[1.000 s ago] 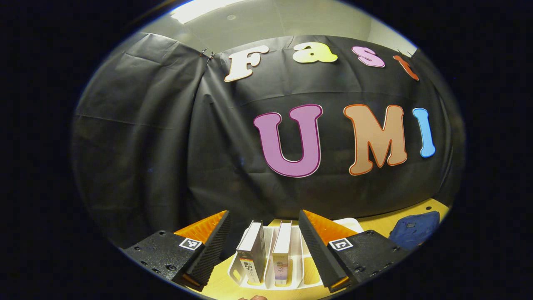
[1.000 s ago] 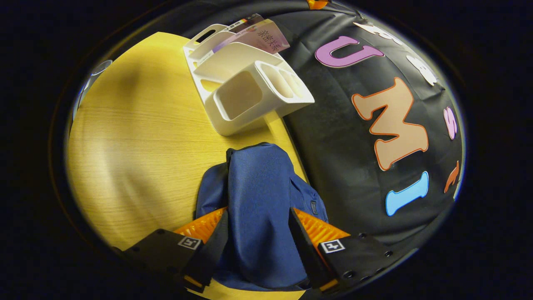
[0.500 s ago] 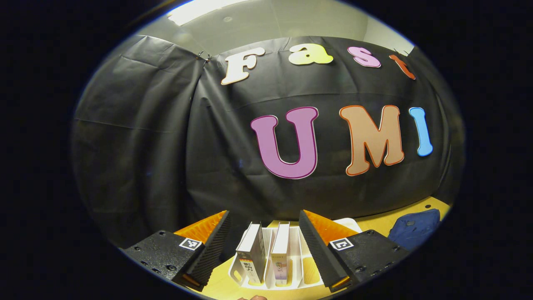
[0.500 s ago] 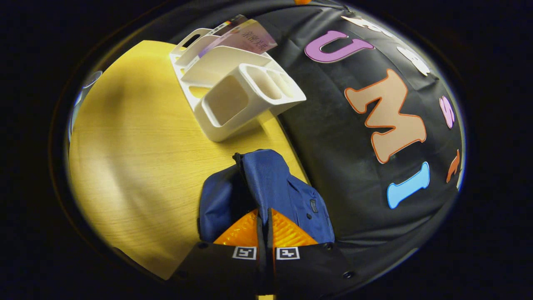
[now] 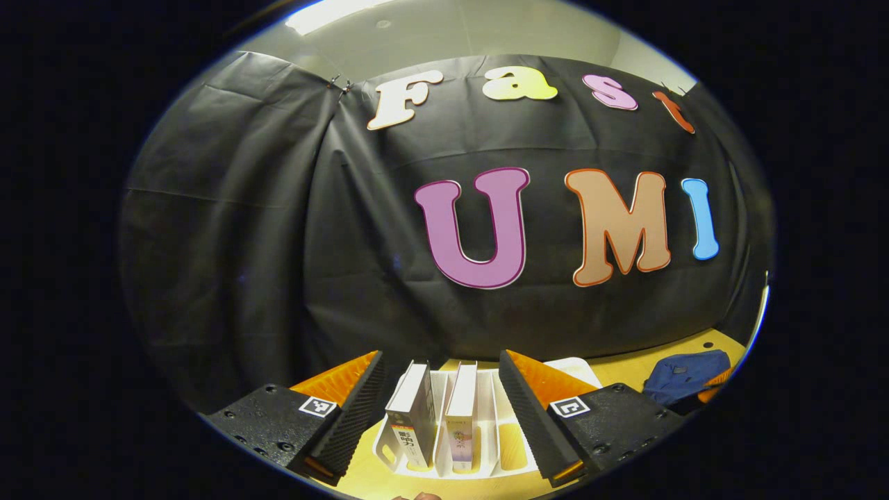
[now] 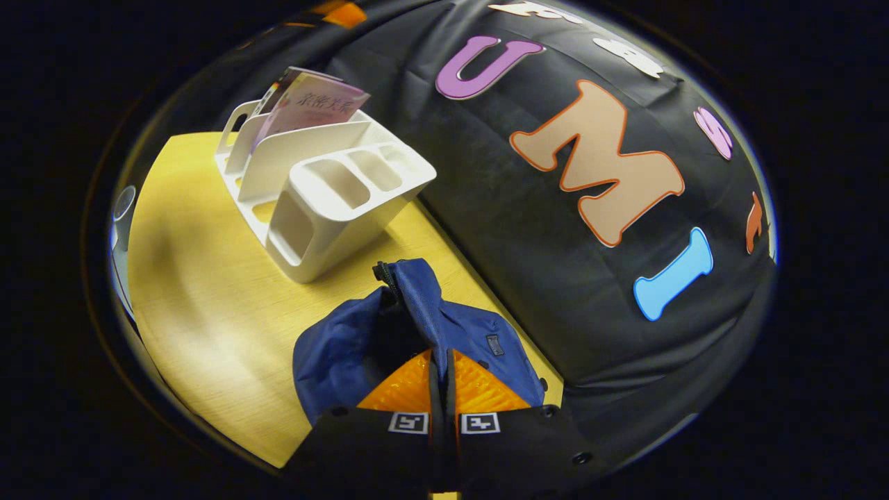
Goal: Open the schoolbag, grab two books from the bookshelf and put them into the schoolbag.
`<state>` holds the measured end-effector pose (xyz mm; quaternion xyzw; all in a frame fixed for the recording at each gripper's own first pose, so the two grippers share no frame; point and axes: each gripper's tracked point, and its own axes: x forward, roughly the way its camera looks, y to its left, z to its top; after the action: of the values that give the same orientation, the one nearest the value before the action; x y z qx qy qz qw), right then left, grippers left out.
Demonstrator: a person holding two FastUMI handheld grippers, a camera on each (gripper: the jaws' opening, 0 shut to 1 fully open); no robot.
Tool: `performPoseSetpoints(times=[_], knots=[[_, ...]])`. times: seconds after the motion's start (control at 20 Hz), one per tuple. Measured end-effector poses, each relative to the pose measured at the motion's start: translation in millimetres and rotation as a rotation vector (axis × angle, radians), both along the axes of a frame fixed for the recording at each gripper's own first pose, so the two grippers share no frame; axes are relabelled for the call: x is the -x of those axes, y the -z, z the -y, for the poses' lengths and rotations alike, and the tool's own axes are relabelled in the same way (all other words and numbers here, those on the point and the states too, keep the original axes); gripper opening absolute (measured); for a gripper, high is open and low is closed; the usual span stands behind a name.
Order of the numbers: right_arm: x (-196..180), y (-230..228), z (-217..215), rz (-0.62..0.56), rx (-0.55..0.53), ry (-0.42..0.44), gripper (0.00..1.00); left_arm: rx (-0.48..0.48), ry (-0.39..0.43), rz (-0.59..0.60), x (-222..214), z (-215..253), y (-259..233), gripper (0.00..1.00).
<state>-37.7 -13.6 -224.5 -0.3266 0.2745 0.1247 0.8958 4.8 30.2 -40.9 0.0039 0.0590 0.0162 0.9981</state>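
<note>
1. My right tool is pinched tight on a fold of the schoolbag, bottom centre.
2. My left tool gapes wide; two books stand in the bookshelf between its fingers, on the desk.

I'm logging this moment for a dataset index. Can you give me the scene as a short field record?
left gripper: open, facing the bookshelf
right gripper: shut on the schoolbag's flap
schoolbag: blue, on the table, flap pinched
bookshelf: white, beside the schoolbag
books: two, upright in the bookshelf
table: yellow wood
</note>
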Motion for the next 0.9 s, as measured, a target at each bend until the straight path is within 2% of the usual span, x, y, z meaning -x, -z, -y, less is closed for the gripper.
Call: performPoseSetpoints(times=[0.2,0.45,0.65,0.9], knots=[[-14.3,-20.5,14.9,0.009,-0.041,0.049,0.03,0.048,0.028,-0.055,-6.9,5.0,12.8,0.94],[-29.5,-33.1,34.3,0.015,-0.083,0.106,0.03,0.037,0.073,-0.103,-26.8,7.1,19.6,0.94],[-38.7,-40.2,42.1,0.026,-0.086,0.126,0.03,0.036,0.146,-0.198,-46.4,15.3,37.4,0.95],[-49.0,-48.6,54.1,0.034,-0.092,0.165,0.03,0.049,0.188,-0.339,-65.2,15.4,70.8,0.95]])
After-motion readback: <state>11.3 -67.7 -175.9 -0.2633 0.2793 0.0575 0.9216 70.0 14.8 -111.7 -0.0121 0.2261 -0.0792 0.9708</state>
